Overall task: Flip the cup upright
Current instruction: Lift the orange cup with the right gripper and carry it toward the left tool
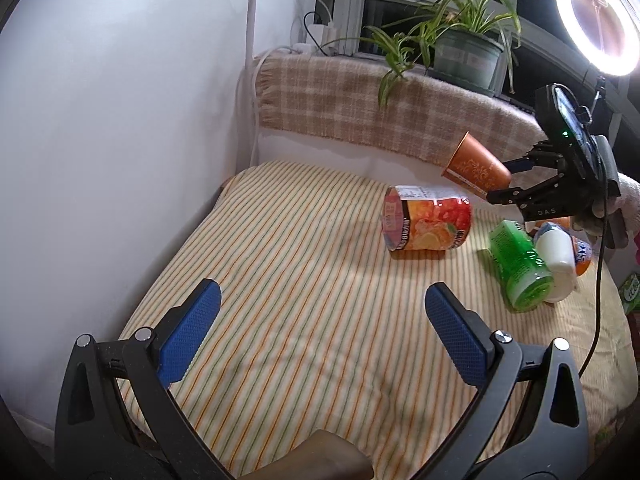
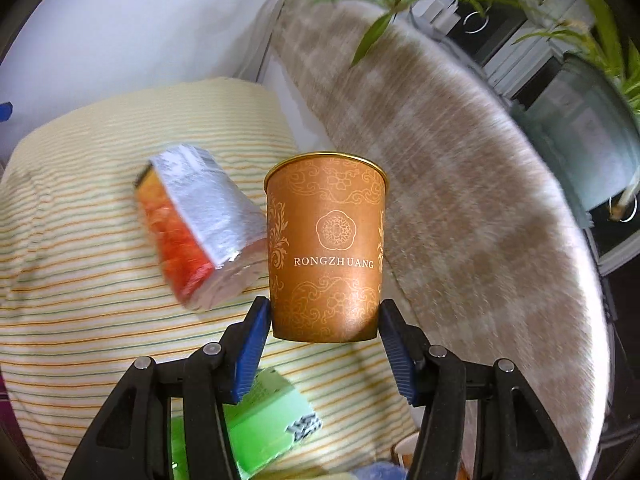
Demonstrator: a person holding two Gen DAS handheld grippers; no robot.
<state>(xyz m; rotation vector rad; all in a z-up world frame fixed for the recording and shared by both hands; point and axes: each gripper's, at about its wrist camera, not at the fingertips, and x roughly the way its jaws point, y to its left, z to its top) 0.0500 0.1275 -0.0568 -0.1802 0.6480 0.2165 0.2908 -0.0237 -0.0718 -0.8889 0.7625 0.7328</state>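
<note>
The cup (image 2: 326, 248) is an orange paper cup with gold patterns and the word RONGZHUANG. My right gripper (image 2: 324, 320) is shut on its base end, blue pads on both sides. In the left wrist view the cup (image 1: 476, 166) hangs in the air above the striped table, tilted, with its rim pointing up and left, held by the right gripper (image 1: 510, 180). My left gripper (image 1: 320, 304) is open and empty, low over the near part of the striped cloth (image 1: 280, 280).
A fruit can (image 1: 426, 218) lies on its side mid-table. A green bottle (image 1: 520, 266), a white bottle (image 1: 556, 252) and an orange-capped container lie at the right. A plaid blanket (image 1: 360, 108), a potted plant (image 1: 464, 52) and a ring light (image 1: 600, 20) stand behind.
</note>
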